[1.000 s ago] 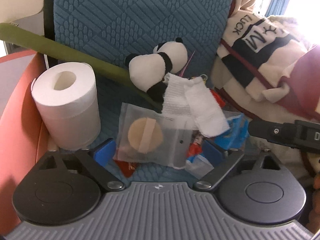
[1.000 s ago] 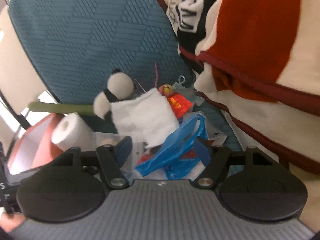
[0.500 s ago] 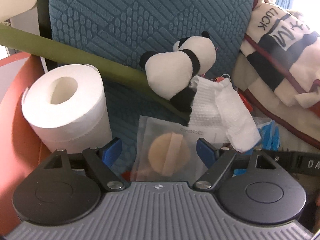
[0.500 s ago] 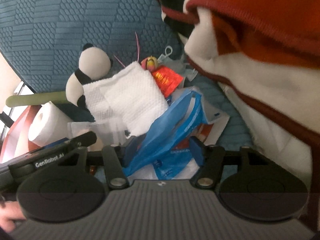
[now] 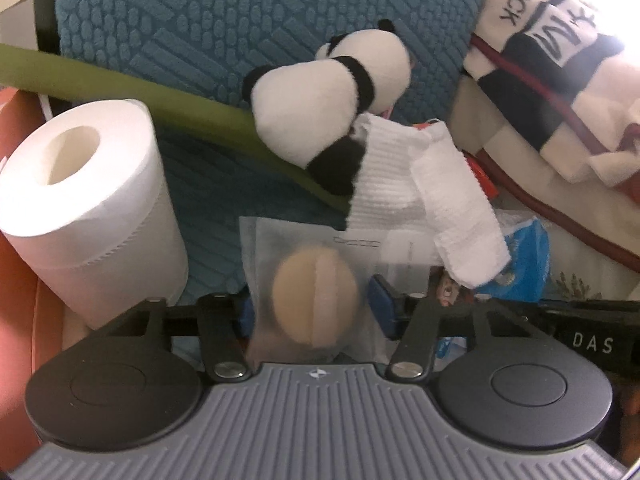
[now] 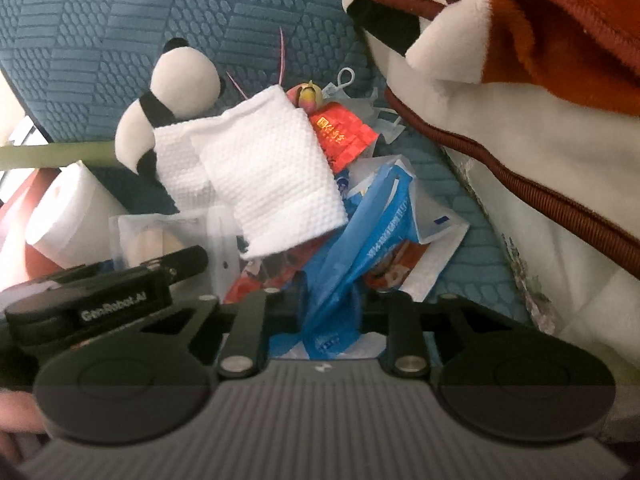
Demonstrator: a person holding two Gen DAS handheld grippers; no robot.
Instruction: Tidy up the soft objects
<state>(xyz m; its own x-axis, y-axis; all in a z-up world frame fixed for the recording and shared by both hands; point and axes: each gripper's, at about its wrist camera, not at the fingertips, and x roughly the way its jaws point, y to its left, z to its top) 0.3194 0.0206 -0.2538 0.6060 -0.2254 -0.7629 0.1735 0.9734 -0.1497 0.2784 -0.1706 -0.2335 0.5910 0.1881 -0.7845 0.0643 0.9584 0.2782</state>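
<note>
Blue plastic bag [image 6: 362,232] between closed jaws

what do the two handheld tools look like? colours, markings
Both match: ribbed grey body with a small white logo, two round black discs, black linkage arms with silver pivot screws. Left tool has blue finger pads; white "GenRobot.AI" lettering shows on it from the right view. Right tool looks alike.

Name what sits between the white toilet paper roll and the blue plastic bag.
Left wrist view: a clear pouch holding a round beige puff, between the left gripper fingers.

the left gripper [image 5: 314,308] pinches a frosted pouch holding a tan round pad [image 5: 316,300]; just right of it the right gripper [image 6: 328,304] clamps a crumpled blue plastic bag [image 6: 360,240].
</note>
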